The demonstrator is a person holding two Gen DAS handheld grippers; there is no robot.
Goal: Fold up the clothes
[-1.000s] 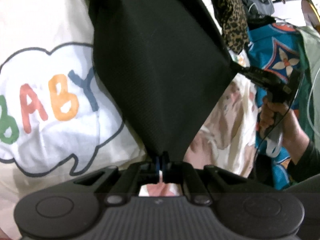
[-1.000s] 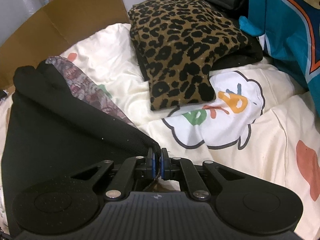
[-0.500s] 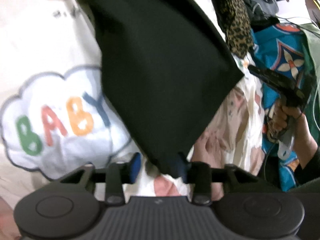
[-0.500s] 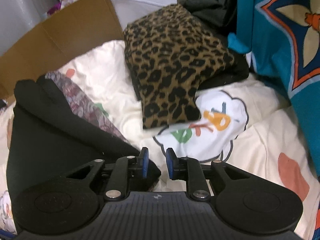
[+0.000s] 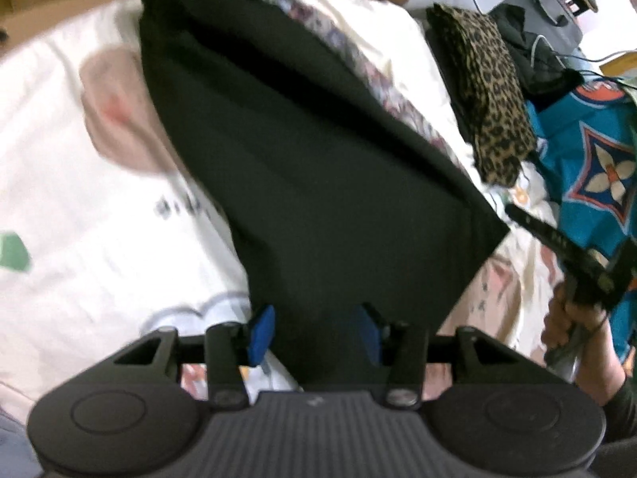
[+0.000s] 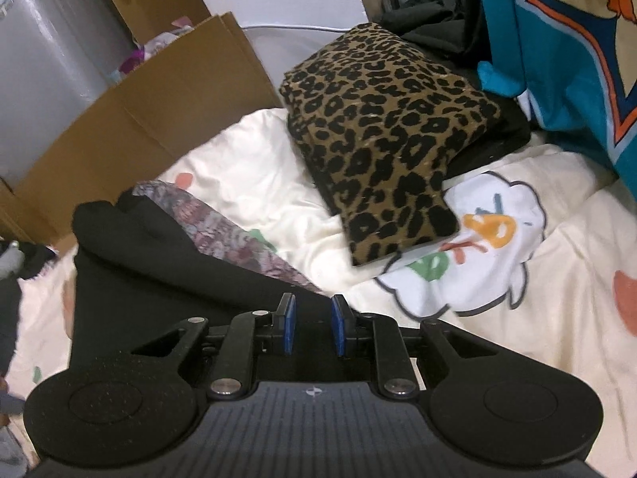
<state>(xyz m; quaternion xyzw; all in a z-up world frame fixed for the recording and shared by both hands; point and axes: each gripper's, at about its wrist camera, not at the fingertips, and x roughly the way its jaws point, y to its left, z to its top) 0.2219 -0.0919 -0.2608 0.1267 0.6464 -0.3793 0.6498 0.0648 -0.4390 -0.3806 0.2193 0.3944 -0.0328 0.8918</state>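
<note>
A black garment (image 5: 318, 167) lies folded on the cream bed sheet (image 5: 79, 239), partly over a floral-patterned cloth (image 5: 382, 91). My left gripper (image 5: 314, 330) hovers above the garment's near corner. Its jaws are opening; the cloth shows between the blue pads but they do not press it. My right gripper (image 6: 310, 328) stands open over the garment's (image 6: 159, 286) other corner, with nothing pinched. In the left wrist view, a hand (image 5: 573, 318) holds that right gripper just off the garment's right corner.
A folded leopard-print garment (image 6: 382, 135) rests on dark clothes at the far side of the bed. Teal patterned fabric (image 6: 557, 40) hangs on the right. Cardboard (image 6: 159, 99) lines the left edge. A cloud print with coloured letters (image 6: 477, 263) marks the sheet.
Both grippers were shut on the black garment's corners and have let go. The left one has risen and drawn back, so more of the garment shows. The right one has tilted up slightly.
</note>
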